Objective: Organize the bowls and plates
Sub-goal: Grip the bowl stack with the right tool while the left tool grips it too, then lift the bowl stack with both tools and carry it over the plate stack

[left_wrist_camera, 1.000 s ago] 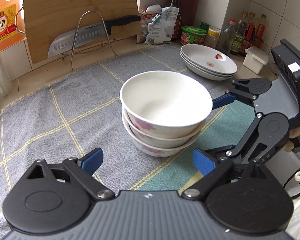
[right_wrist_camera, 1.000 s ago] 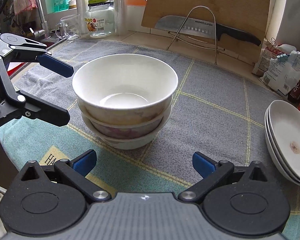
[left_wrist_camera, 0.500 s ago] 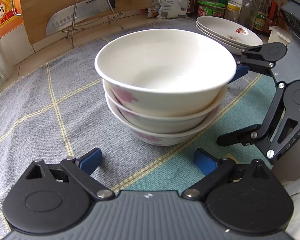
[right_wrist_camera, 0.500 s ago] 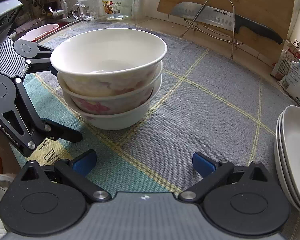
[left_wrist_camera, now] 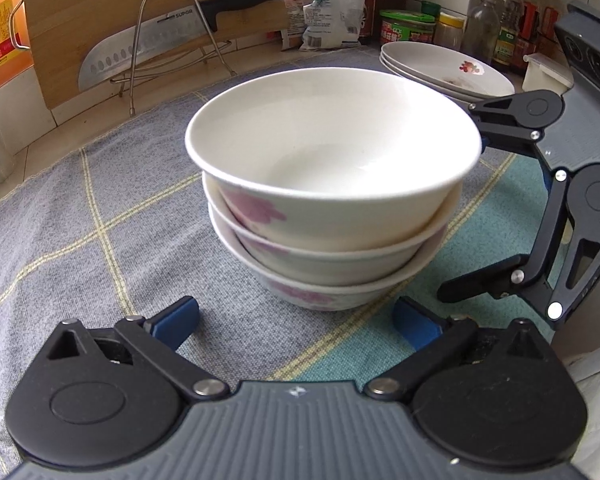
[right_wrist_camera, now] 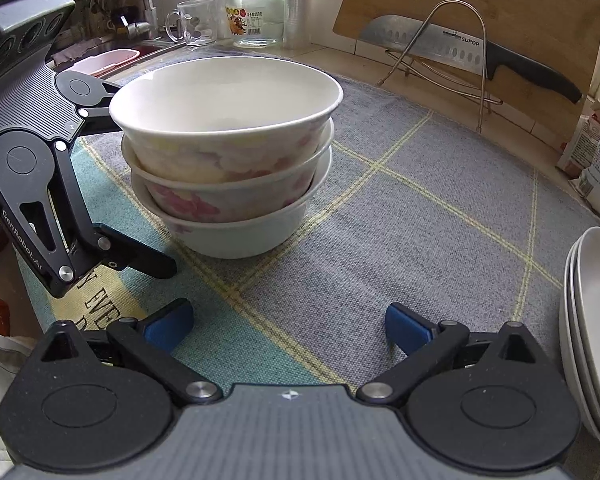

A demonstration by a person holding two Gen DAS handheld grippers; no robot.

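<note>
Three white bowls with pink flower prints sit nested in one stack on a grey checked cloth that covers the desk. The left hand-held gripper is released, its blue-tipped fingers spread wide and low on the cloth just in front of the stack, touching no bowl. The right hand-held gripper is likewise released, fingers spread apart over the cloth, with the stack ahead and to its left. In the left wrist view the right tool stands just beside the stack on its right side, one arm reaching close behind the top bowl's rim; whether it touches the rim cannot be told. A stack of shallow white plates lies further back on the cloth, well apart from the bowls, and appears at the right edge of the right wrist view. Behind, a knife rests in a wire rack against a wooden cutting board.
</note>
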